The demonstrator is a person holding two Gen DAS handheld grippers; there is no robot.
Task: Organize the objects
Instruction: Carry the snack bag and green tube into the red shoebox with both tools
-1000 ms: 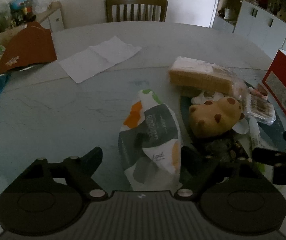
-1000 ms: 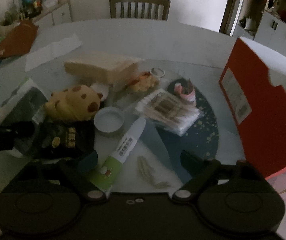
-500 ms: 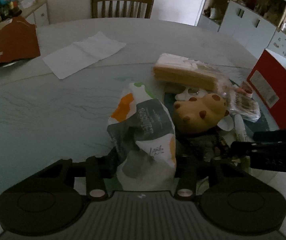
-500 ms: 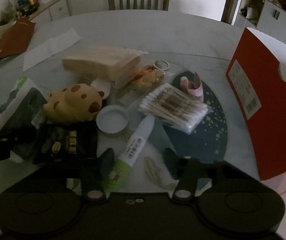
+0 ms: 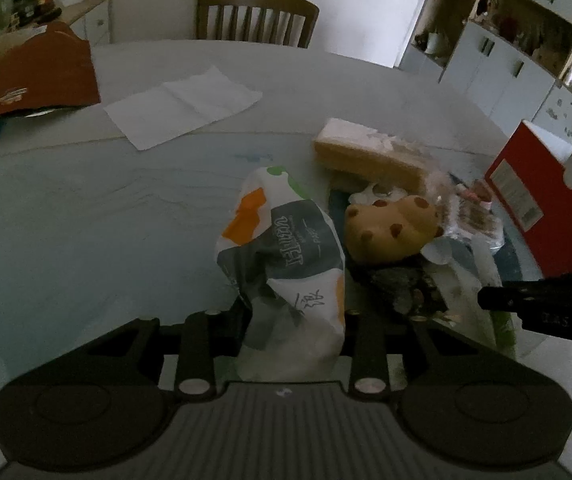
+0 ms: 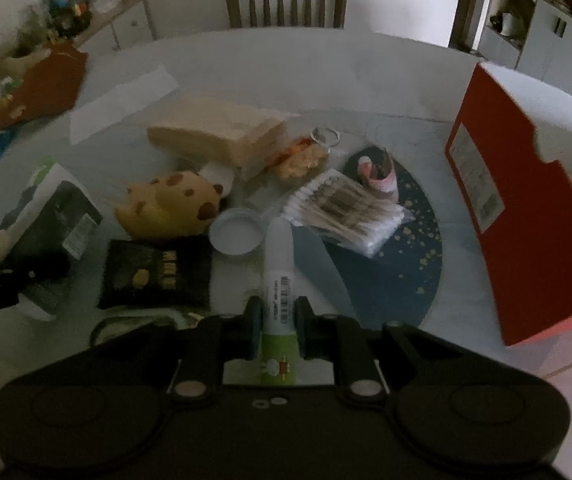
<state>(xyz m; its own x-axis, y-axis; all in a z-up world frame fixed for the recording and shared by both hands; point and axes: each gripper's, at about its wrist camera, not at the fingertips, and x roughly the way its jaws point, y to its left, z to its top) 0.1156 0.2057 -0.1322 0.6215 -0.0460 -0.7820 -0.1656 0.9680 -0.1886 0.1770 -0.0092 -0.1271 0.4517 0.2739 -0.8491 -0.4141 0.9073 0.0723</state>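
Both tongs have closed since one second ago, when they stood wide open over the table. Now the left tongs (image 5: 291,322) hold the near end of the white, grey and orange bag (image 5: 286,264), with one finger on each side of it. The right tongs (image 6: 279,322) are narrow and clamp the white and green tube (image 6: 280,280) near its green end; the tube points away from the camera, and its white tip reaches the round white lid (image 6: 236,236).

From the left wrist view, the bag lies on the glass table (image 5: 86,232), its far end pointing to the middle of the table. Just to the right of the bag sits the yellow plush toy with brown spots (image 5: 389,228), and behind the toy lies the wrapped loaf of bread (image 5: 365,156). A dark snack packet (image 5: 401,288) lies in front of the toy. The other tongs show at the right edge as a dark bar.

From the right wrist view, the dark snack packet (image 6: 156,274) lies left of the tube, and the plush toy (image 6: 170,210) is behind it, touching the lid. To the right of the tube lies a clear pack of cotton swabs (image 6: 345,212), partly on a dark blue mat (image 6: 405,264). The red box (image 6: 525,216) stands upright at the right side of the table. A sheet of white paper (image 5: 184,106) lies flat further away, near the wooden chair (image 5: 256,16).
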